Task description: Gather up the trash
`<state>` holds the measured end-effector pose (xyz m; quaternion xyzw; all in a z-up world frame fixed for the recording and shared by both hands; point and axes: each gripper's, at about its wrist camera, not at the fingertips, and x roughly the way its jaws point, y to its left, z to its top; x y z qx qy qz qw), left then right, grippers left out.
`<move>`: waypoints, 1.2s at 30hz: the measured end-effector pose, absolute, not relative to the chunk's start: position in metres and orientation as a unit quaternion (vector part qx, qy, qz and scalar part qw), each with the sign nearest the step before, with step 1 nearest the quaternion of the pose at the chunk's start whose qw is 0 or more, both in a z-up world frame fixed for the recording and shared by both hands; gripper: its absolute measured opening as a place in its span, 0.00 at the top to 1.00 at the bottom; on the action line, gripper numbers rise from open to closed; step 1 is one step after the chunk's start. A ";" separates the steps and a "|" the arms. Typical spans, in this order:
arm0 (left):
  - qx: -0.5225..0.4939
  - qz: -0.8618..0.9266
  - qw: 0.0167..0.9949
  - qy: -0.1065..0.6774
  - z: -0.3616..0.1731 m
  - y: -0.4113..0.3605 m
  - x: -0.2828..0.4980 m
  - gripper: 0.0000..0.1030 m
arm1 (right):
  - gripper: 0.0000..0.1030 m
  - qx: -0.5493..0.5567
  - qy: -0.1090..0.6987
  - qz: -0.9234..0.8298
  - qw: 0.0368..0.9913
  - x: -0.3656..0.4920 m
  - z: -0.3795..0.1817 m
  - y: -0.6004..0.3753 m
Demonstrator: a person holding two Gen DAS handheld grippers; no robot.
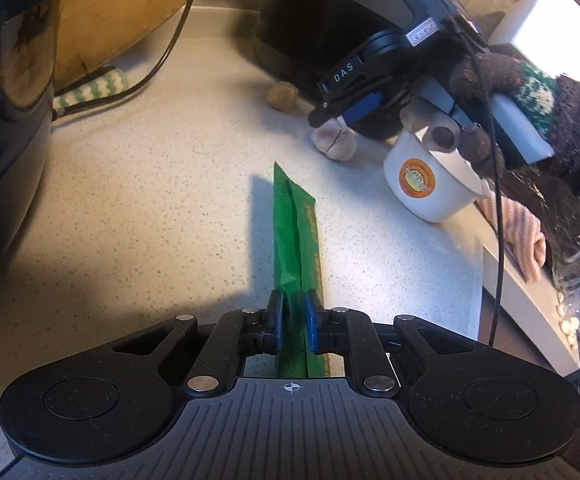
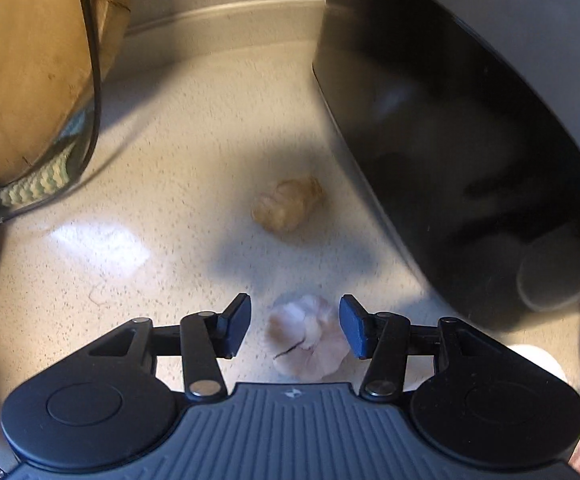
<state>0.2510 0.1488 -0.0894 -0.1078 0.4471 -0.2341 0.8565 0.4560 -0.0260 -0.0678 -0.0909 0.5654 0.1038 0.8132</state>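
Note:
My left gripper is shut on a long green wrapper that sticks out forward over the speckled counter. My right gripper is open, its blue pads on either side of a pale garlic-like bulb lying on the counter, apart from it. The right gripper also shows in the left wrist view, just above that bulb. A second, yellowish crumpled lump lies farther ahead; it also shows in the left wrist view.
A white cup with an orange logo stands by the counter's right edge. A black appliance stands at the right, a wooden board with a black cable at the left. A striped cloth lies under the board.

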 end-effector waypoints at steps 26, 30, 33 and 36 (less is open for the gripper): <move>-0.073 -0.192 0.861 0.465 -0.089 0.135 0.251 0.82 | 0.47 0.020 0.502 0.104 0.858 0.362 -0.085 -0.023; -0.066 -0.196 0.860 0.467 -0.089 0.129 0.249 0.78 | 0.47 0.050 0.486 0.114 0.865 0.320 -0.067 -0.033; -0.049 -0.199 0.861 0.466 -0.090 0.122 0.243 0.75 | 0.47 0.065 0.474 0.102 0.872 0.283 -0.059 -0.048; -0.029 -0.198 0.864 0.462 -0.091 0.114 0.238 0.72 | 0.47 0.088 0.471 0.077 0.874 0.245 -0.058 -0.070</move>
